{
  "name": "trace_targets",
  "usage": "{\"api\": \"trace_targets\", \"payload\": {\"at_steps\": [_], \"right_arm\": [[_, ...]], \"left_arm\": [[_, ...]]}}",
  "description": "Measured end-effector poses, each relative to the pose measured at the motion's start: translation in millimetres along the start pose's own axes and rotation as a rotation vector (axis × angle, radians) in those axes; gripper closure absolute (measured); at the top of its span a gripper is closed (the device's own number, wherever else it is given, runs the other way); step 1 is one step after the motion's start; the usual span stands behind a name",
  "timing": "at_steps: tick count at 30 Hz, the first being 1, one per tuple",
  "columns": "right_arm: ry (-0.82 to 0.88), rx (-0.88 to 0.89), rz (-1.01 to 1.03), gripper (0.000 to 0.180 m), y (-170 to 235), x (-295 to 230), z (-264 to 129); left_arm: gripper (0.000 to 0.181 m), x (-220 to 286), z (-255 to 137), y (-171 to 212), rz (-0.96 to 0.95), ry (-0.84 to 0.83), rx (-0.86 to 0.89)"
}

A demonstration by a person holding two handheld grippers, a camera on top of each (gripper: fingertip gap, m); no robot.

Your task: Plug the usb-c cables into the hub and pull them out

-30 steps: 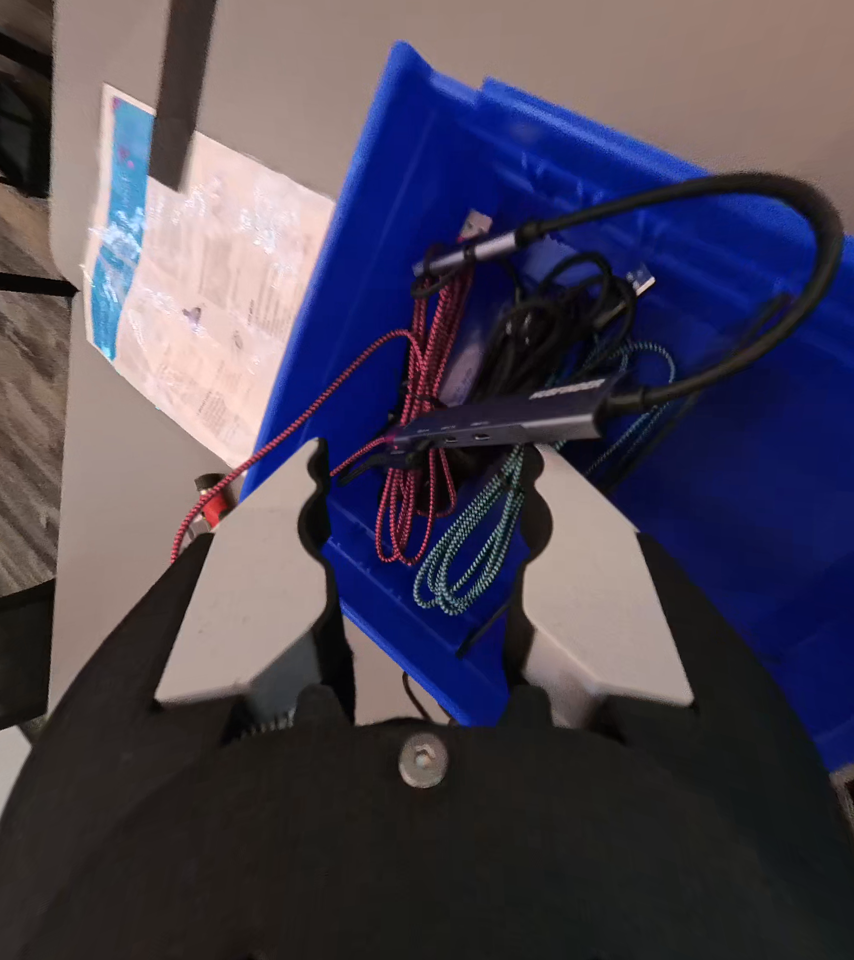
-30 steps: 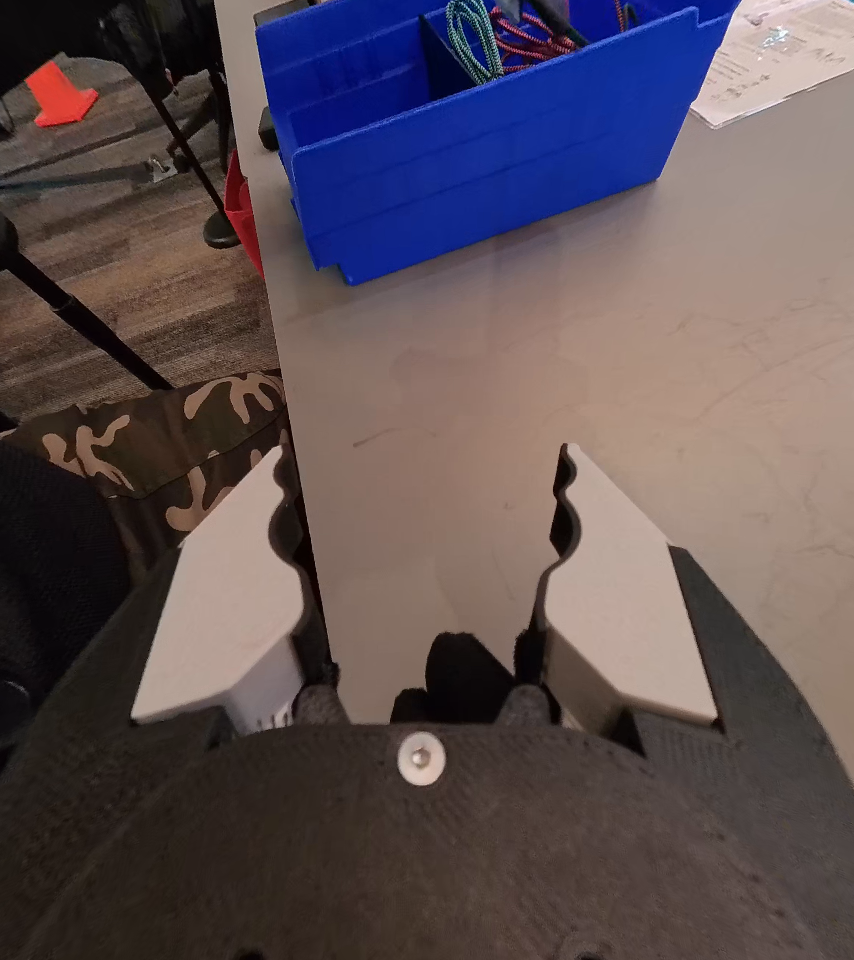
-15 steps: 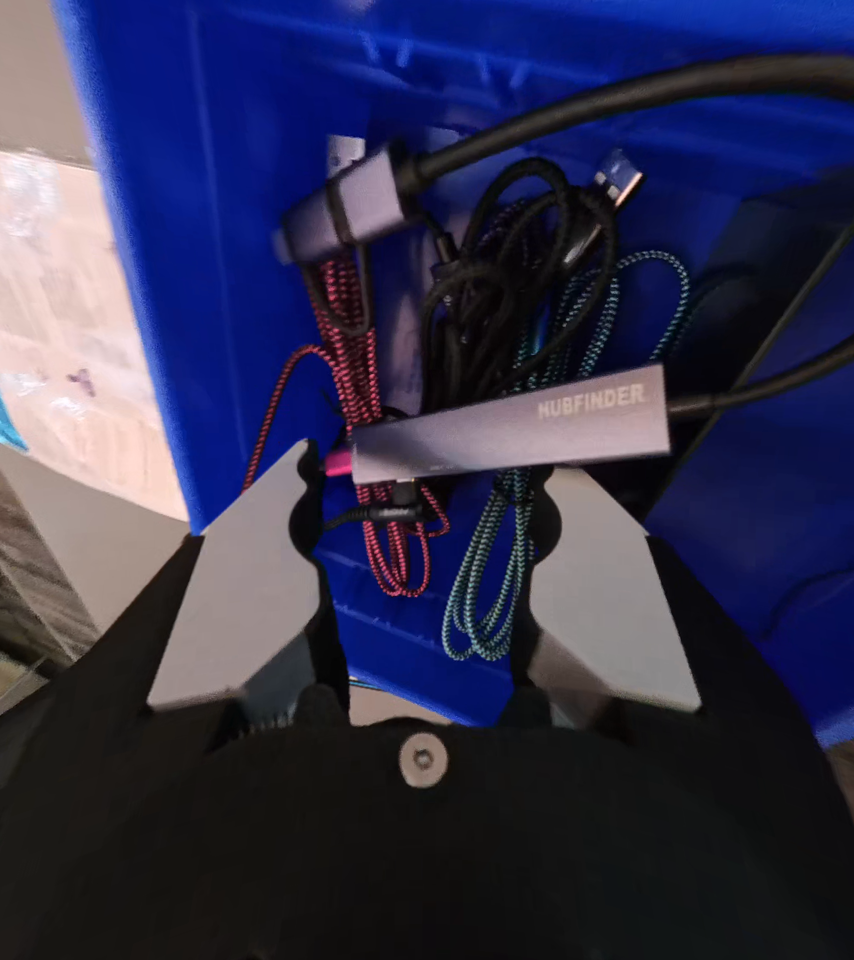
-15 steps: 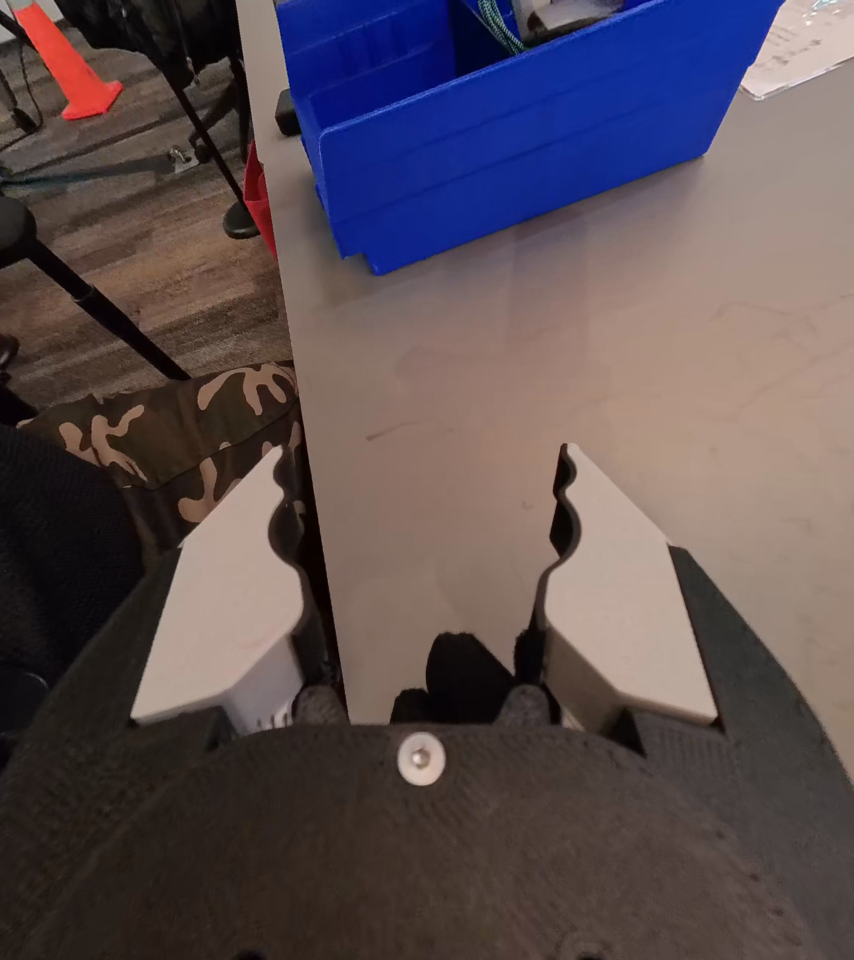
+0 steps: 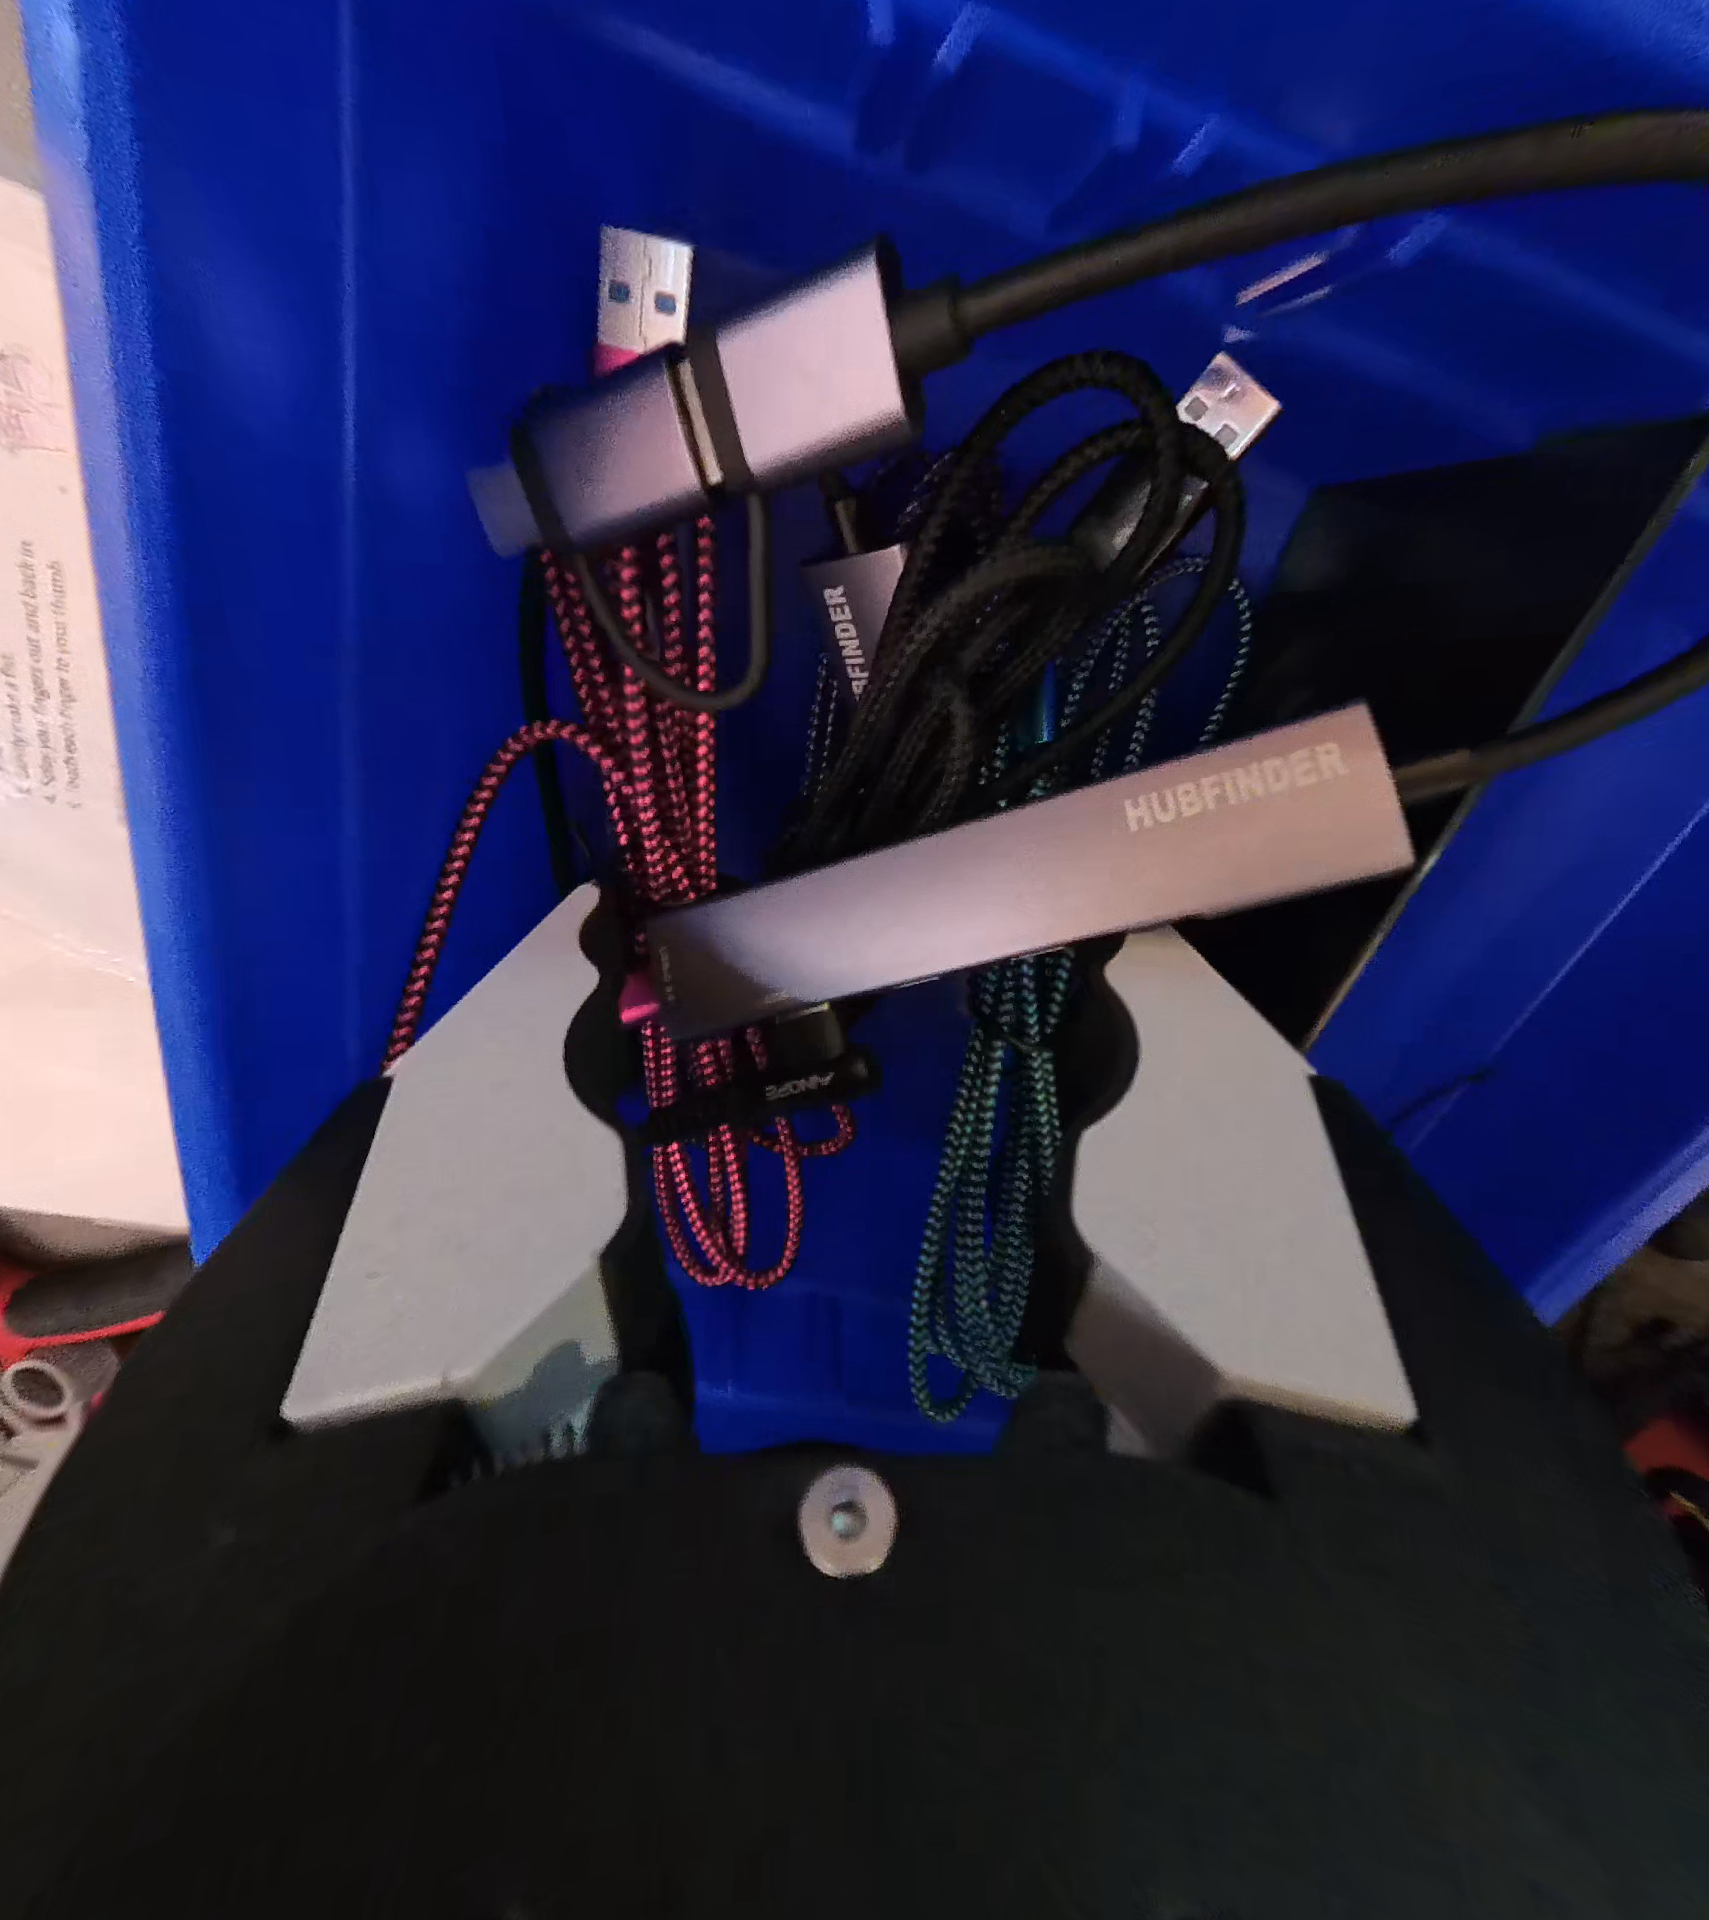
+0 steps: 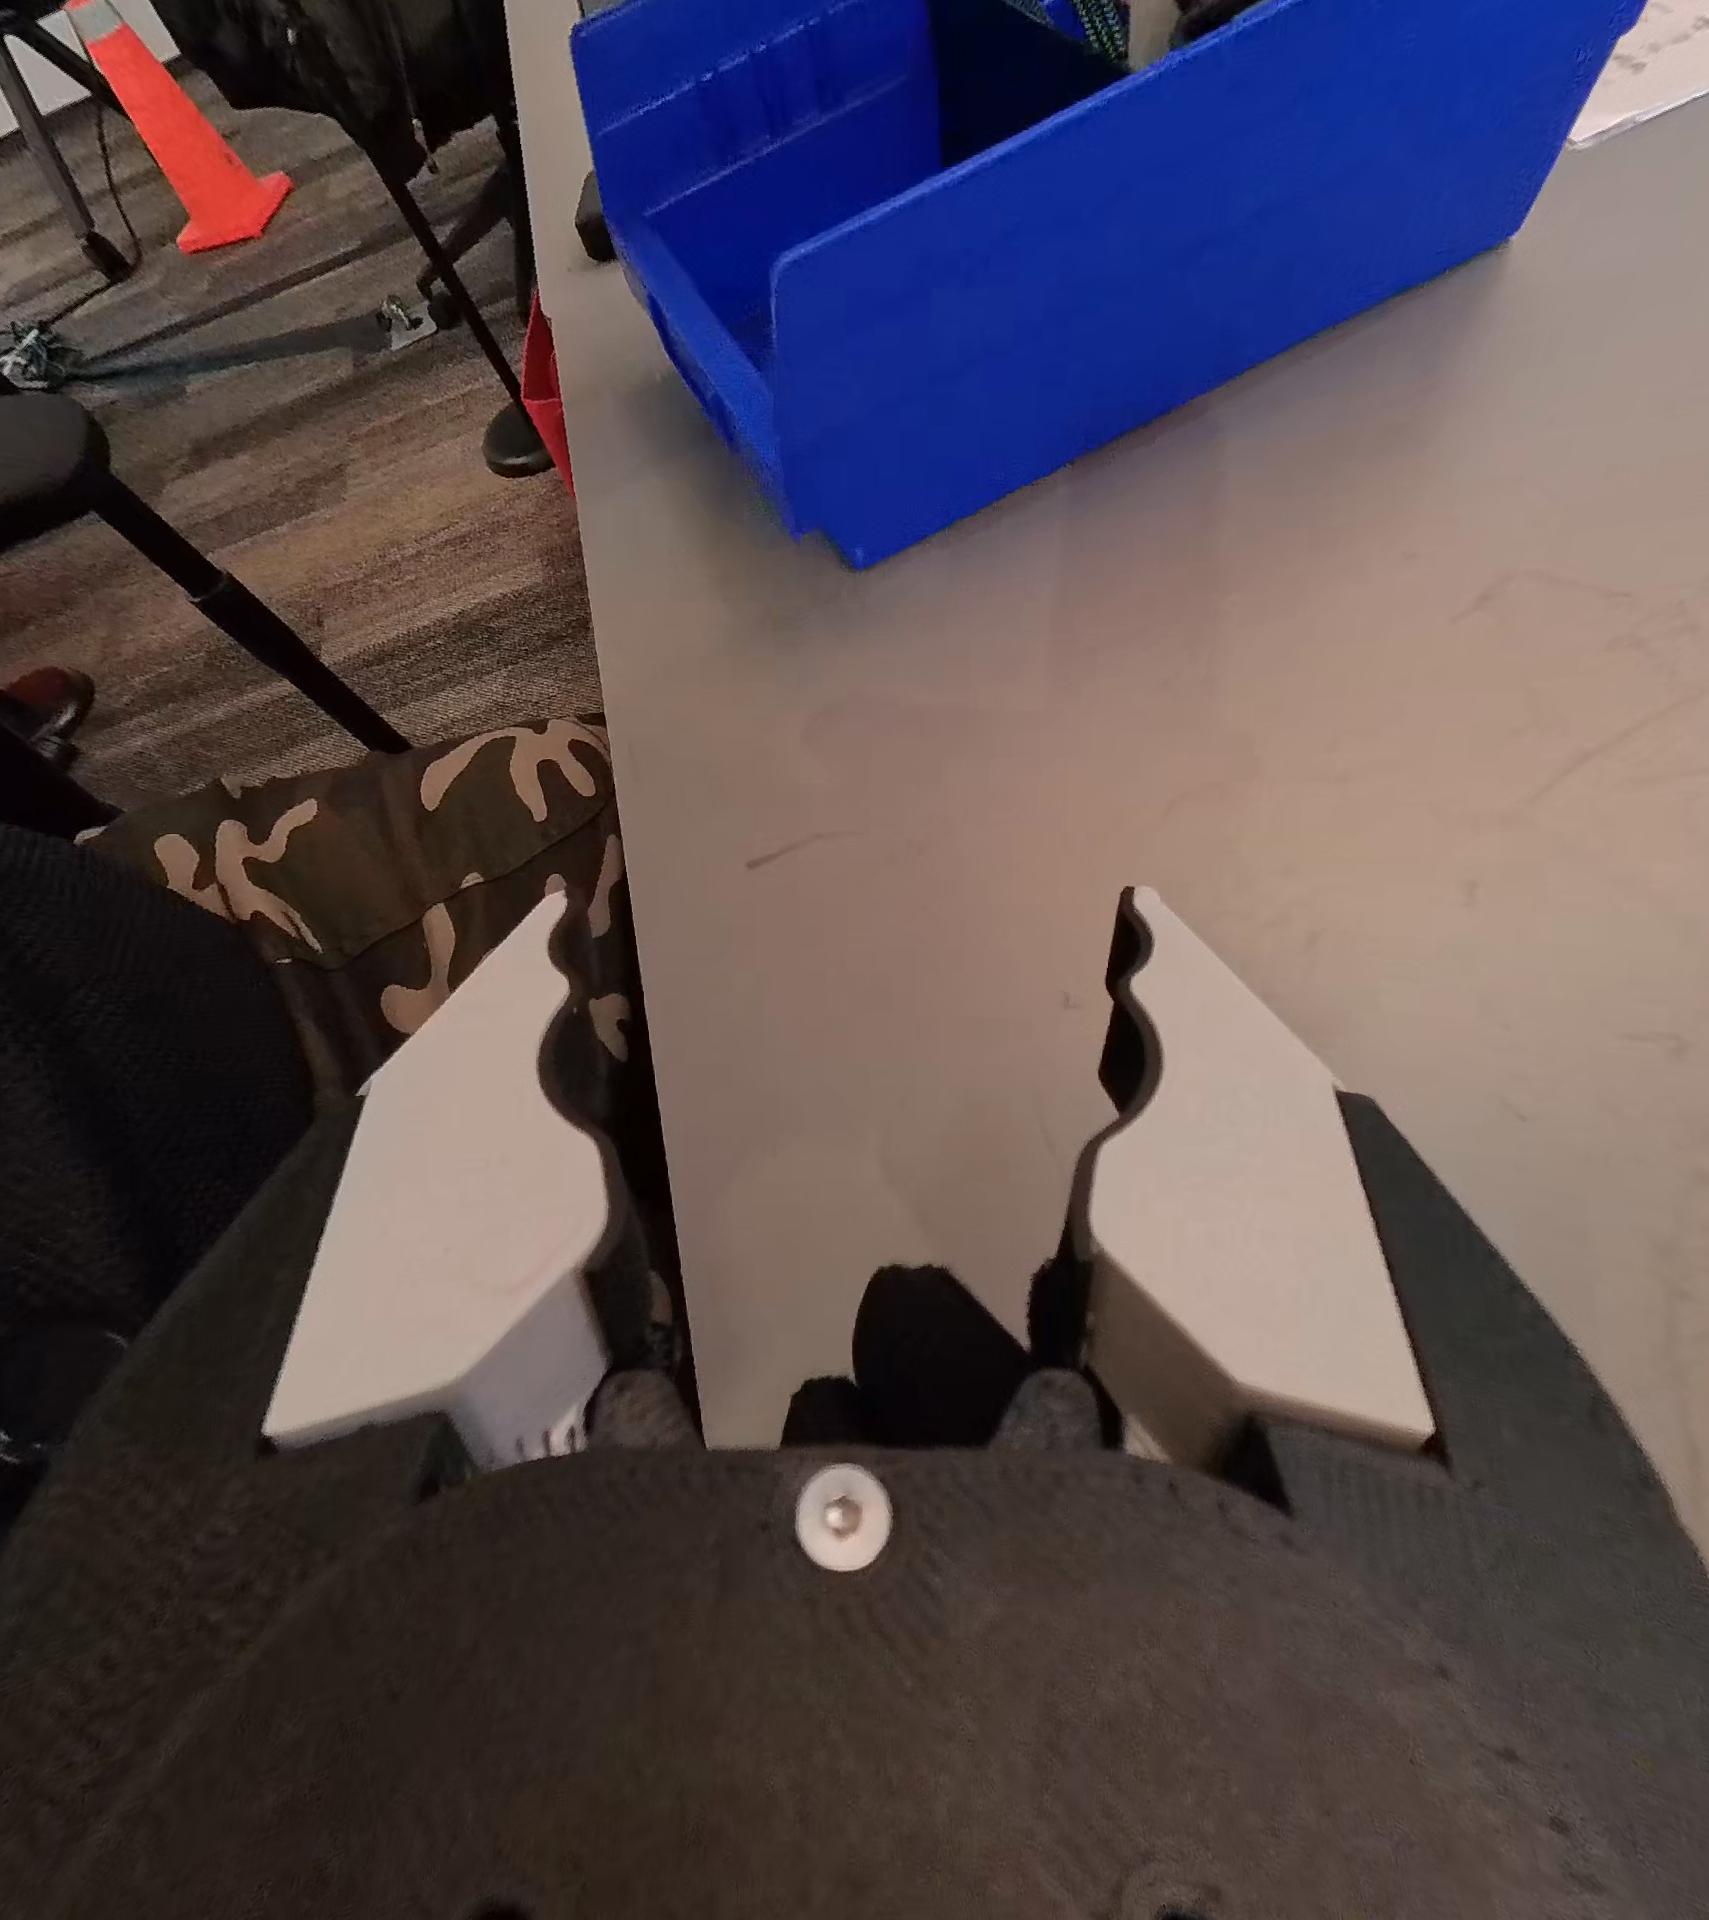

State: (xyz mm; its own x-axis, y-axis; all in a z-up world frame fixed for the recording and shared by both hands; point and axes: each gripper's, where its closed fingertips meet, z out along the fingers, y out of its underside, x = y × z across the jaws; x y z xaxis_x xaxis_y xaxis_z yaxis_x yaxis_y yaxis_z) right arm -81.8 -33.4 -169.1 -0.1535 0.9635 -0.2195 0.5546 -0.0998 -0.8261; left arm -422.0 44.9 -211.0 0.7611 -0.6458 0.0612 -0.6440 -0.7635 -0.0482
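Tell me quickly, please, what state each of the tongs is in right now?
Left tongs: open, empty, fingers straddling the grey hub inside the blue bin.
Right tongs: open, empty, over the grey table.

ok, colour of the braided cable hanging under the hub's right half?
Teal and black braid, below the grey hub. Clearest in the left wrist view.

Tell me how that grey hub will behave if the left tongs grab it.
The hub looks like a stiff metal bar, probably light. Its smooth faces may slip. Its thick black cord and a plugged black cable will likely drag along.
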Motion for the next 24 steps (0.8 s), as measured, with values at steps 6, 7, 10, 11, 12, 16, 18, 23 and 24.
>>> {"api": "trace_targets", "payload": {"at_steps": [6,7,10,11,12,16,18,23,24], "right_arm": [[-0.011,-0.003,0.010,0.083,2.1,0.8,1.4],[-0.013,-0.005,0.010,0.083,2.7,0.6,1.7],[-0.016,-0.008,0.011,0.083,3.7,0.8,2.6],[-0.016,-0.009,0.012,0.083,3.9,1.1,2.7],[-0.017,-0.009,0.014,0.083,4.2,1.4,2.9],[-0.024,-0.011,0.018,0.083,4.6,0.6,4.3],[-0.026,-0.015,0.015,0.083,5.1,-0.2,5.2],[-0.032,-0.015,0.016,0.083,5.0,-0.9,6.0],[-0.033,-0.014,0.017,0.083,5.0,-1.0,6.0]], "left_arm": [[0.138,0.5,-4.3,-4.3,-0.051,0.104,0.091],[0.142,-0.5,-5.3,-5.1,-0.053,0.101,0.107],[0.143,-0.3,-6.6,-5.3,-0.061,0.103,0.131],[0.142,0.0,-7.0,-5.1,-0.073,0.111,0.138],[0.141,-0.7,-7.2,-5.1,-0.081,0.114,0.144],[0.131,0.7,-7.6,-5.4,-0.090,0.111,0.115],[0.122,4.0,-8.2,-7.5,-0.088,0.115,0.089],[0.125,-0.8,-4.1,-11.5,-0.118,0.106,0.056],[0.127,-4.1,-5.0,-13.5,-0.141,0.107,0.071]]}}
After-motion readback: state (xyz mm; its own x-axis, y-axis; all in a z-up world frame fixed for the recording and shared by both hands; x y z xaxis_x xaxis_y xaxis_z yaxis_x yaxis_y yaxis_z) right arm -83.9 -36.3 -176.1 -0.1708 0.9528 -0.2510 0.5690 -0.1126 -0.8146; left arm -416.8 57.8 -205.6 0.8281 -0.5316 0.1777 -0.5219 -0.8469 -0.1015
